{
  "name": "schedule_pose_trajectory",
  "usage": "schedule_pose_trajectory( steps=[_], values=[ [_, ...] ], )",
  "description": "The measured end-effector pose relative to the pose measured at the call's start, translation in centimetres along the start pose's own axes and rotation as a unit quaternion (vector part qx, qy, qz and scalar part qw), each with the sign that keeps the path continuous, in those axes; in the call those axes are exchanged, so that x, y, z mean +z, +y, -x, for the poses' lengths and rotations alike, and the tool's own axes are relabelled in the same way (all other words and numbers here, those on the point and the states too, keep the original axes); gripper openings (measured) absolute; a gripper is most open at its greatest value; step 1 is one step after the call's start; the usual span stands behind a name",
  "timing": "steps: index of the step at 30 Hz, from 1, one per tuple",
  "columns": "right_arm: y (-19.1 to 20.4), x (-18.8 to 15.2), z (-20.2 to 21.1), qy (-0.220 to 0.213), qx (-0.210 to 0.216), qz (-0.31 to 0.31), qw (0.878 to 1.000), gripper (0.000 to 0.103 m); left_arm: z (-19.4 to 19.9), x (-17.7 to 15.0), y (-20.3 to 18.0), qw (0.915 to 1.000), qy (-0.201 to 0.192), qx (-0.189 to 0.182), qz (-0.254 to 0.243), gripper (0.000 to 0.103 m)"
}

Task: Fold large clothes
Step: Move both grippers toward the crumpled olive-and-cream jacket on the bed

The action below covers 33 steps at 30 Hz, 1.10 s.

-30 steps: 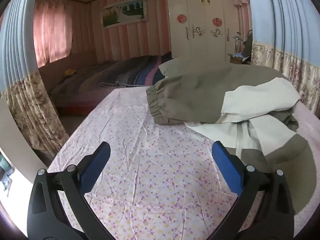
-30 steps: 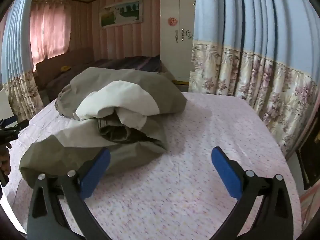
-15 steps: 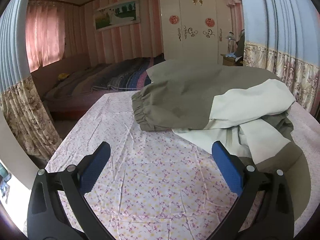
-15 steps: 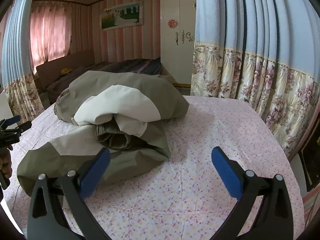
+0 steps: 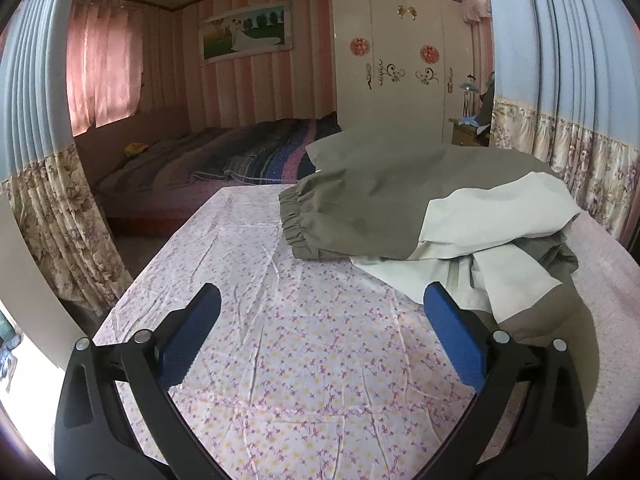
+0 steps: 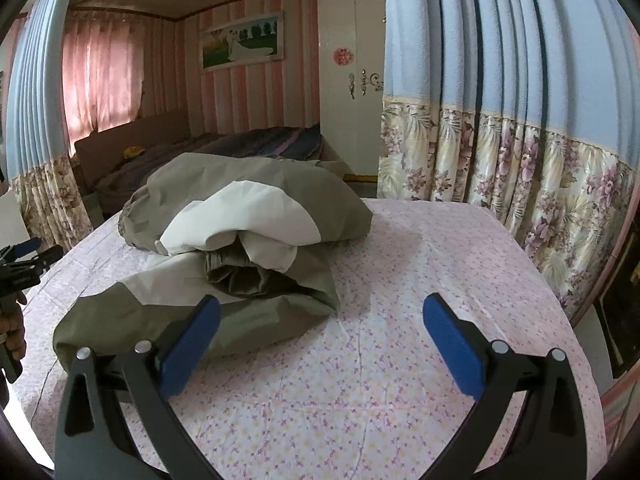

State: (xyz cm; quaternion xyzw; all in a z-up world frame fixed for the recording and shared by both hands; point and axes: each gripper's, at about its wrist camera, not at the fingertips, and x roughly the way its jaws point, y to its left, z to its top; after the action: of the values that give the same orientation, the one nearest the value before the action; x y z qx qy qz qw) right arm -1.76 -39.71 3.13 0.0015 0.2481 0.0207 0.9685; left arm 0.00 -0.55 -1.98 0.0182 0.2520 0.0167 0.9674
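1. The jacket (image 6: 240, 240), olive and cream, lies in a loose heap on the table (image 6: 420, 280), toward the table's left half in the right wrist view. We judge it dumped here for folding; nothing is squared up yet.

2. One olive part with a gathered cuff (image 5: 292, 220) lies on top of the pile and points toward the far left edge. A lower olive panel (image 6: 132, 320) spreads toward us. Between them the cloth bunches in dark folds, so we expect it needs spreading flat before any fold.

3. We hold the left gripper (image 5: 318, 336) over bare sheet, just left of the heap, its jaws spread wide with nothing between the pads. Its right finger (image 5: 452, 340) is near the cream edge; we cannot tell whether it touches it.

4. We hold the right gripper (image 6: 320, 340) low over the near right side of the table, also wide open and empty. Its left finger (image 6: 188, 344) overlaps the lower olive panel in view; contact is unclear.

5. Both grippers point forward and slightly down, level, one on either side of the heap. We judge this a ready stance: each side can reach an edge and pull the jacket open.

6. In the right wrist view, the left hand (image 6: 12, 320) shows at the far left, holding its tool.
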Motion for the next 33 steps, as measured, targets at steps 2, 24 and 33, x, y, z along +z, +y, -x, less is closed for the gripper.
schedule_pose_trajectory(
  steps=[2,24,33],
  values=[
    [-0.1,0.0,0.7,-0.004,0.001,-0.002,1.0,0.101,0.7,0.0,0.1,1.0,-0.004,0.001,0.003,0.1],
    [1.5,-1.9,10.2,-0.061,-0.003,0.002,0.998,0.101,9.2,-1.8,0.3,0.9995,-0.03,-0.004,0.006,0.1],
    [2.7,-1.7,7.0,-0.035,0.004,0.003,0.999,0.101,6.9,-1.2,0.4,0.9998,-0.017,-0.012,0.007,0.1]
  ],
)
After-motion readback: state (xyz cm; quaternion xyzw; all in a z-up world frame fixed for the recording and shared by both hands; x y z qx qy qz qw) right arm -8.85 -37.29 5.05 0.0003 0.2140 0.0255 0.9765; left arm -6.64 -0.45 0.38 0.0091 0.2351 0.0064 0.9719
